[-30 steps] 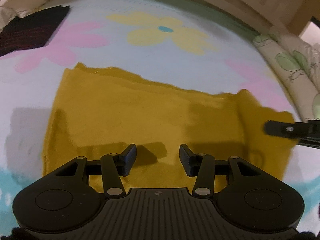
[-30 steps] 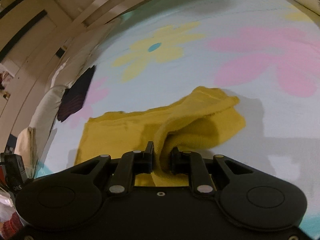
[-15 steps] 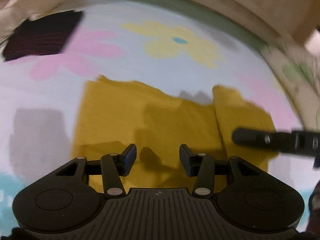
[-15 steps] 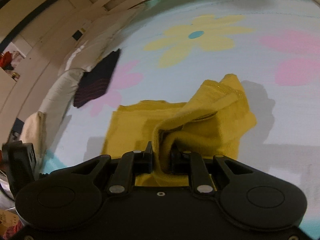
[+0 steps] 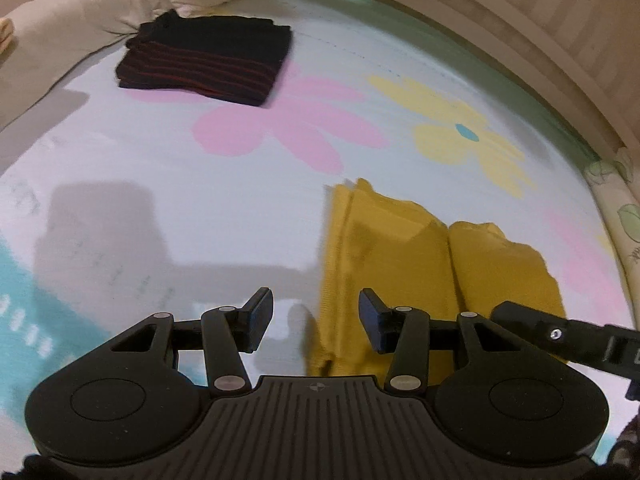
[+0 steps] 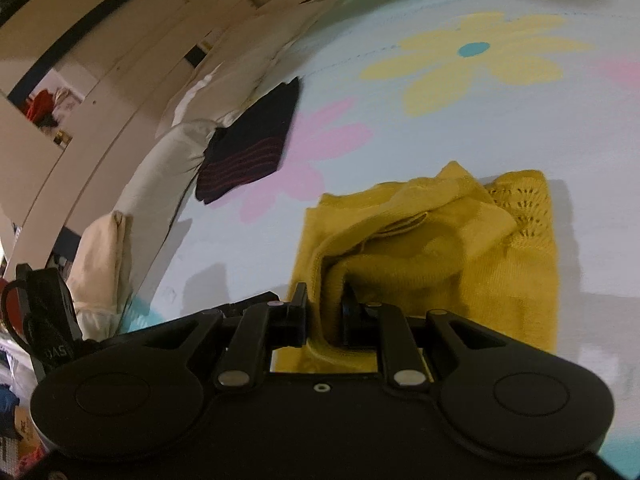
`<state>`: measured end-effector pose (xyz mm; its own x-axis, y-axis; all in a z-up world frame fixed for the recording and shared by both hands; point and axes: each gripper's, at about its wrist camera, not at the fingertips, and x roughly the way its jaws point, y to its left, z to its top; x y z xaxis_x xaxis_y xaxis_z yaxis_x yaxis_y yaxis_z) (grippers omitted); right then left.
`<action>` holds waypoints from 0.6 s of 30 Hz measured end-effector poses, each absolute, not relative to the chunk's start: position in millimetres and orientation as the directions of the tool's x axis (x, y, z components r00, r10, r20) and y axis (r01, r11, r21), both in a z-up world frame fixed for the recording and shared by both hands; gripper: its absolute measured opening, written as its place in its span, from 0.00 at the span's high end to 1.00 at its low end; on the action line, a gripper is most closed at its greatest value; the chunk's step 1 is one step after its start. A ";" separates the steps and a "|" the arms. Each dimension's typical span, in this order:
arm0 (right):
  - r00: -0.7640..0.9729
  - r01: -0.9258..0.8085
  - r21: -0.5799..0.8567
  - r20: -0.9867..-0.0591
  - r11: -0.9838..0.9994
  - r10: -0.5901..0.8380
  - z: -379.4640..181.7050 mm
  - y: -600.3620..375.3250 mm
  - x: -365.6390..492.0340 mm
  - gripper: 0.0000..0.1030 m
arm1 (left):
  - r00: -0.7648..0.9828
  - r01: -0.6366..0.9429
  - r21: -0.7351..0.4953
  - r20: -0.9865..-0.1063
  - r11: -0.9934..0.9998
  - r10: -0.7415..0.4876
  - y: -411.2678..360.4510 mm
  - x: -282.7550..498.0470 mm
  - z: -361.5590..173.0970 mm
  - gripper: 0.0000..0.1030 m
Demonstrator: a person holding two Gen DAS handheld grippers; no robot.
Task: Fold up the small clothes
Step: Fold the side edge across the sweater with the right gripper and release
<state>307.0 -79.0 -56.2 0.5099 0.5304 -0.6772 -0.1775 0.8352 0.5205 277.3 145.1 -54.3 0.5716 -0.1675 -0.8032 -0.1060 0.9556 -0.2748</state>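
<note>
A yellow knit garment point(image 5: 400, 264) lies on the flower-print sheet point(image 5: 200, 208), folded over on itself. My right gripper point(image 6: 324, 312) is shut on a fold of the yellow garment point(image 6: 440, 248) and holds that fold over the rest of the cloth. The right gripper also shows as a black bar at the right in the left wrist view point(image 5: 560, 336), over the garment's right part. My left gripper point(image 5: 312, 316) is open and empty, at the garment's left edge, just above the sheet.
A folded black garment with red stripes point(image 5: 208, 64) lies at the back left, also in the right wrist view point(image 6: 252, 148). Cream pillows point(image 5: 60, 28) line the left side. A leaf-print cushion point(image 5: 624, 216) lies at the right. A wooden bed frame point(image 5: 520, 16) runs behind.
My right gripper has carried the garment's right side leftwards over the rest, so the cloth is now narrower. My left gripper has shifted left, from over the cloth to its left edge, still open.
</note>
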 end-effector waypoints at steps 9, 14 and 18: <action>0.485 -0.227 0.485 -0.696 0.845 0.529 -74.2 -41.8 308.8 0.61 | 0.570 -0.112 -0.275 -0.805 0.955 -0.165 160.2 271.1 -54.2 0.55; 0.524 -0.275 0.576 -0.582 0.770 0.622 -59.0 -51.5 306.3 0.47 | 0.584 -0.105 -0.287 -0.792 0.952 -0.175 161.8 270.5 -49.5 0.55; 0.565 -0.261 0.594 -0.546 0.761 0.619 -47.9 -74.5 307.2 0.47 | 0.604 -0.049 -0.271 -0.774 0.961 -0.188 150.7 267.0 -39.9 0.55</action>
